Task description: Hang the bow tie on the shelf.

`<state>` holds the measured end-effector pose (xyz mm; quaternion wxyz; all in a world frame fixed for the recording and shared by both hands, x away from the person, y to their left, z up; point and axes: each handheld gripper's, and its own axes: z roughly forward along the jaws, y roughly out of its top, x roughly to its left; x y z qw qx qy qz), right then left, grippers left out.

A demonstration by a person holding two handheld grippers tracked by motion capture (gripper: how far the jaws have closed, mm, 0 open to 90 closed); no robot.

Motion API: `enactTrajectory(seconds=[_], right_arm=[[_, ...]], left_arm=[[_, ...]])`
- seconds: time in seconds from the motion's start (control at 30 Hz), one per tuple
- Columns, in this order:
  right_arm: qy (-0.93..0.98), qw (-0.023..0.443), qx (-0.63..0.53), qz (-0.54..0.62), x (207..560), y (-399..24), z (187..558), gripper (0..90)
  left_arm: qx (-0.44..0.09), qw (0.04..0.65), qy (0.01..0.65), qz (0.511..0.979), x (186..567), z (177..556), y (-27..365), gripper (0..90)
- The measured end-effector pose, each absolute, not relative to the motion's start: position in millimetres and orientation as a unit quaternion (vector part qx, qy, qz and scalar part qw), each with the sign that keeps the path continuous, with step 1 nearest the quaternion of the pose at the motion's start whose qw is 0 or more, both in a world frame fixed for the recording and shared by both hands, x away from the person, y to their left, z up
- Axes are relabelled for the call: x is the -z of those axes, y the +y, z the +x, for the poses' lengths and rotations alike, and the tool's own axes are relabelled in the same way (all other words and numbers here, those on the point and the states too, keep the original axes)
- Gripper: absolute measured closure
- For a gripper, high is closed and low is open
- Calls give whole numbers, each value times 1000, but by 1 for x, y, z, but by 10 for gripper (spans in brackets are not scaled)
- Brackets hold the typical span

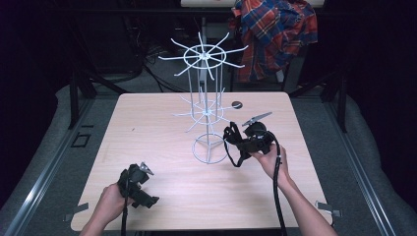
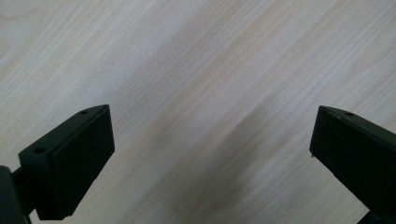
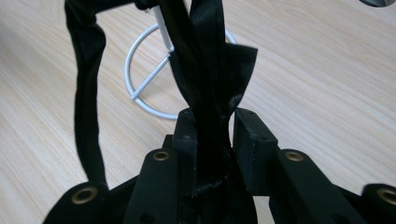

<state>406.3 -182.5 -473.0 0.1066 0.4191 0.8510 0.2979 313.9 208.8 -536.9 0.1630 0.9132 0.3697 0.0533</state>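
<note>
The right gripper (image 1: 235, 139) has its 2 jaws nearly closed on a black webbing strap (image 3: 205, 79), the fabric bunched between the pads and rising straight up out of them in the right gripper view. A loose loop of the strap (image 1: 235, 156) hangs down beside the jaws, so the grip looks chosen near one end, leaving the rest free to drape. Just ahead of the jaws stands the white wire rack (image 1: 206, 105), its ring base (image 3: 154, 88) on the table (image 1: 147, 123) directly beyond the pinched strap. The strap's upper end seems to reach a lower arm of the rack, though whether it is hooked there I cannot tell; the black fabric blocks that spot. Holding the strap upright and close to the post suggests it is being hung on, or lifted off, 1 of the arms.

The left gripper (image 1: 139, 183) rests low over bare wood well to the other side, its jaws spread wide with nothing between them, probably parked until a second grip is needed.
</note>
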Motion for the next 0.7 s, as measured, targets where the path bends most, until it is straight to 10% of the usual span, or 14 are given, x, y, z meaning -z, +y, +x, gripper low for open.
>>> enactTrajectory(seconds=[0.7], right_arm=[[856,94,-294,415,475,-183,407,630]], left_arm=[[-51,163,368,914,537,314,208,1]])
